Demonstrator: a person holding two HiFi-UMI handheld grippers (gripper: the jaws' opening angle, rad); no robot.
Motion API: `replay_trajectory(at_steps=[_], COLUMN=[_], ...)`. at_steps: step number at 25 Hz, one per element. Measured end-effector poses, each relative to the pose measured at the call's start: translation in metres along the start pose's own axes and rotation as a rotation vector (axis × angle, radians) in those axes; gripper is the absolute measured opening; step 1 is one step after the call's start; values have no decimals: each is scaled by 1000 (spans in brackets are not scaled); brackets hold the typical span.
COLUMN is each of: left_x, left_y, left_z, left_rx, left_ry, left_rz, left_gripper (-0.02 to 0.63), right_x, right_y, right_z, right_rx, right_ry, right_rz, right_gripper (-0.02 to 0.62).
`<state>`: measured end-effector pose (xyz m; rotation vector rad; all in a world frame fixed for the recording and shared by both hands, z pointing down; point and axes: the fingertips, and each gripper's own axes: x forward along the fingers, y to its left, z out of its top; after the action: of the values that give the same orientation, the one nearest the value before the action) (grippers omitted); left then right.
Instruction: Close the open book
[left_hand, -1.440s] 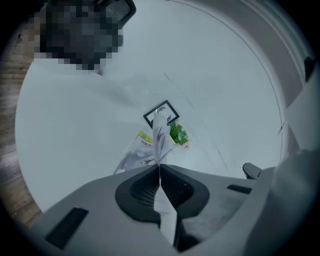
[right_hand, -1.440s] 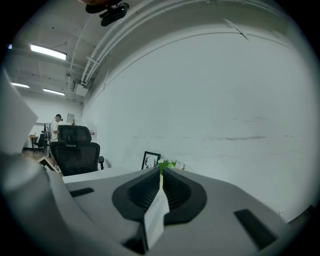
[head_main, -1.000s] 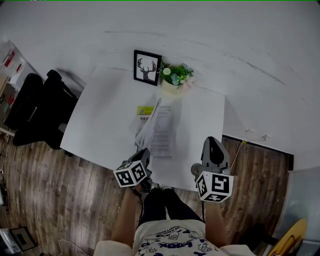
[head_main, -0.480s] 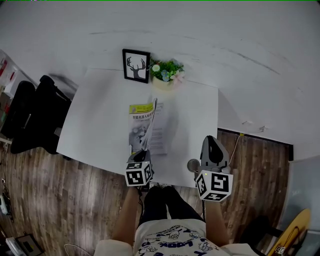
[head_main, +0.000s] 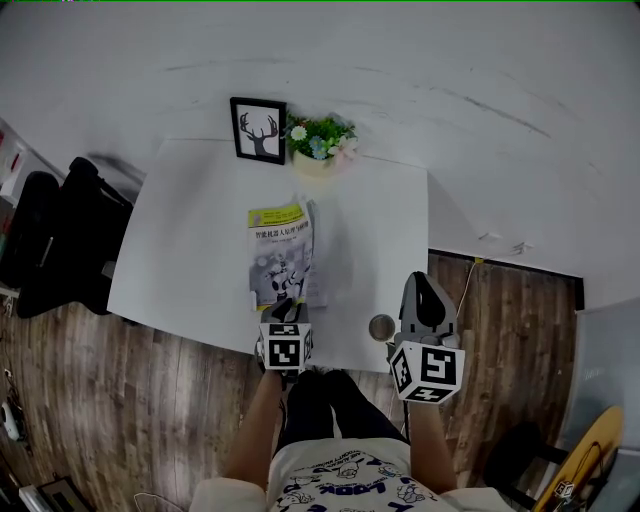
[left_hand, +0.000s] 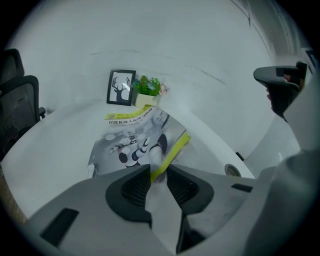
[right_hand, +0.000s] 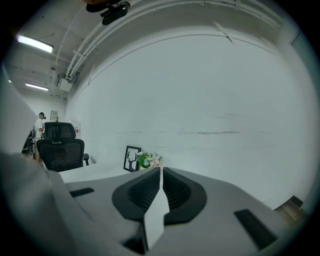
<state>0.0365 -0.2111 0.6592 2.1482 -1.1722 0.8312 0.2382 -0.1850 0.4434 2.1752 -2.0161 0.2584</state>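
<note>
We see book (head_main: 281, 262) lying closed, cover up, mid white table (head_main: 190, 240), our left gripper (left_hand: 158, 176) at its near edge, jaws opening, slightly apart, book corner between tips, unpinched, right gripper (right_hand: 160, 176) jaws together, empty

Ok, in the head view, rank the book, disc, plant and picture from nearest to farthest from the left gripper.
1. Book: at the left gripper's tips, its edge between the opening jaws.
2. Disc: off to the right, near side.
3. Plant and picture: far side, too close to call.
</note>
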Motion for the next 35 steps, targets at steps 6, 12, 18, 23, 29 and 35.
replay_trajectory(at_steps=[6,12,18,23,29,35], left_x=[9,8,-5,-27,-60,-112], left_y=[-7,-16,-20,-14,7,31], left_z=[-8,-8,-2,24,71,121], left_rx=[111,92,39,-8,-22,-42], left_ry=[36,28,8,-77,-207,-377], left_rz=[37,-24,-57,-46,13,87], left_gripper=[143,181,196,196,196,187], right_x=[-1,1,7,12,21,25], right_y=[-7,-3,10,23,40,54], right_z=[-2,-3,4,15,35,58], right_rx=[6,11,1,-11,-25,-29], right_ry=[2,3,-5,-25,-65,-114], right_rz=[-18,-5,32,65,109,141], right_gripper=[37,37,37,37,37,37])
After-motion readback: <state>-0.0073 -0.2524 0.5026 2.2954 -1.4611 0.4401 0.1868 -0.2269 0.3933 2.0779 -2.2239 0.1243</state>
